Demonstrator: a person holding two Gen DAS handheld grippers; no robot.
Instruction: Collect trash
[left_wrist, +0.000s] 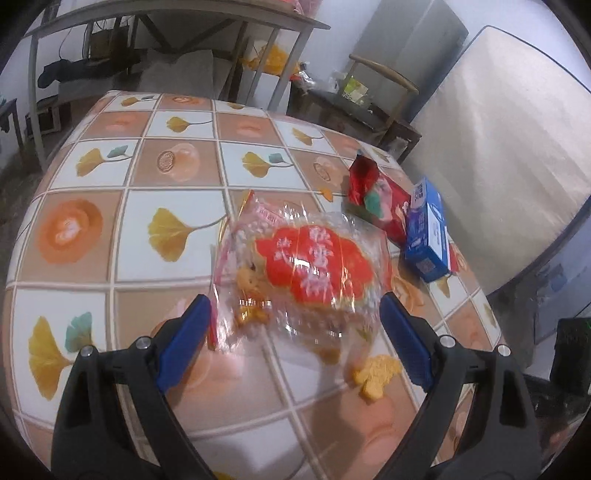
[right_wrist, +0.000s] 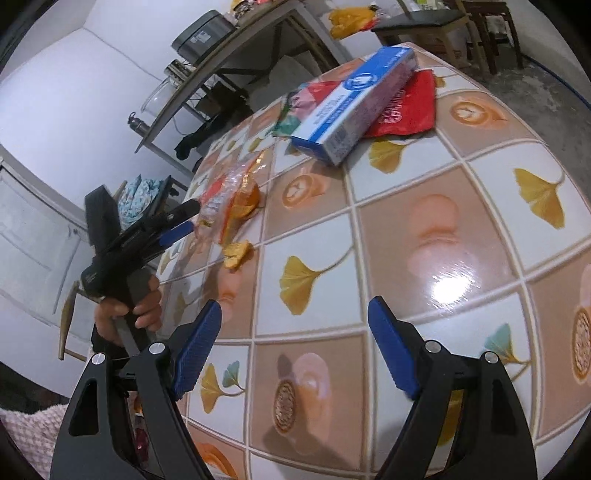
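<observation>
— Left gripper (left_wrist: 295, 306)?
— Held low over the tabletop (left_wrist: 122, 236), blue-padded fingers (left_wrist: 186, 334) spread wide, either side of the clear snack bag (left_wrist: 299, 273). Looked apart from the plastic at both pads; contact could not be told through the blur.
— And the bag itself?
— Lay on the tiled, ginkgo-leaf cloth, crinkled, with a red label in the middle and yellow crumbs inside at the lower left. Seen from the right wrist too: same bag (right_wrist: 229, 195) just ahead of the left gripper (right_wrist: 192, 218), fingers parted there as well.
— Anything loose?
— A yellow biscuit piece (left_wrist: 375, 371) on the tabletop, just beside the right-hand pad, outside the bag. Showed again in the other view (right_wrist: 236, 254), near the bag's lower edge.
— Other trash?
— A red wrapper (left_wrist: 376, 199) farther back toward the table's edge, and a blue and white carton (left_wrist: 426, 232) leaning against it. From the right wrist, carton (right_wrist: 354, 103) lay partly on top of the red wrapper (right_wrist: 406, 110).
— Right gripper (right_wrist: 295, 306)?
— Hovered above the tabletop (right_wrist: 461, 192), fingers (right_wrist: 199, 347) wide apart, nothing between them, well apart from the carton and the bag.
— The hand?
— Left hand (right_wrist: 129, 314) wrapped around the grip of its tool, off the table's edge.
</observation>
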